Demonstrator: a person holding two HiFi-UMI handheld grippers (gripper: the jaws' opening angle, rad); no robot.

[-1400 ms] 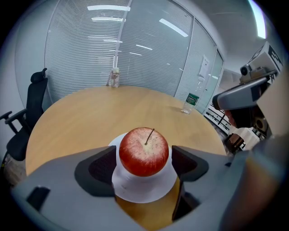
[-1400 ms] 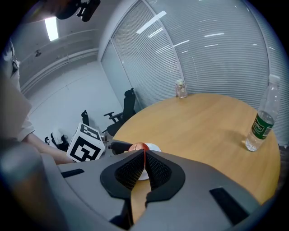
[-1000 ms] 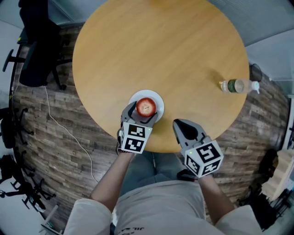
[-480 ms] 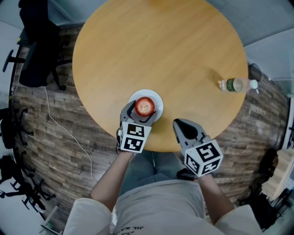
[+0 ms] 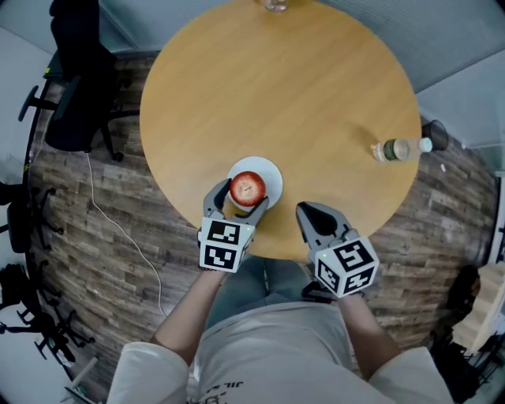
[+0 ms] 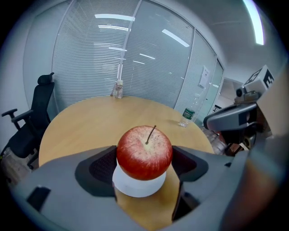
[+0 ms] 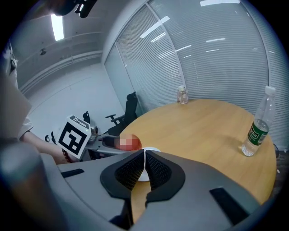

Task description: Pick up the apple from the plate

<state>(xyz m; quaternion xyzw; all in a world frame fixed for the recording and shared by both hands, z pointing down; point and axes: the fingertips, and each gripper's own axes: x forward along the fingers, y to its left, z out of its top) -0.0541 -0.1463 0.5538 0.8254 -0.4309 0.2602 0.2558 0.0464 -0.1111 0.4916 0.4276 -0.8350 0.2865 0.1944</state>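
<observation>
A red apple sits between the fingers of my left gripper, which is shut on it. The apple hangs just above the near part of a small white plate. The plate rests near the front edge of the round wooden table. My right gripper hovers at the table's near edge, right of the plate. Its jaws are shut with nothing between them. In the right gripper view, its own jaws mostly hide the plate.
A water bottle stands at the table's right side. A glass is at the far edge. A black office chair stands to the left on the floor.
The left gripper, shut on the apple, has drawn it up and slightly toward the plate's near rim. The head view has shifted a little. The right gripper stays where it was.
</observation>
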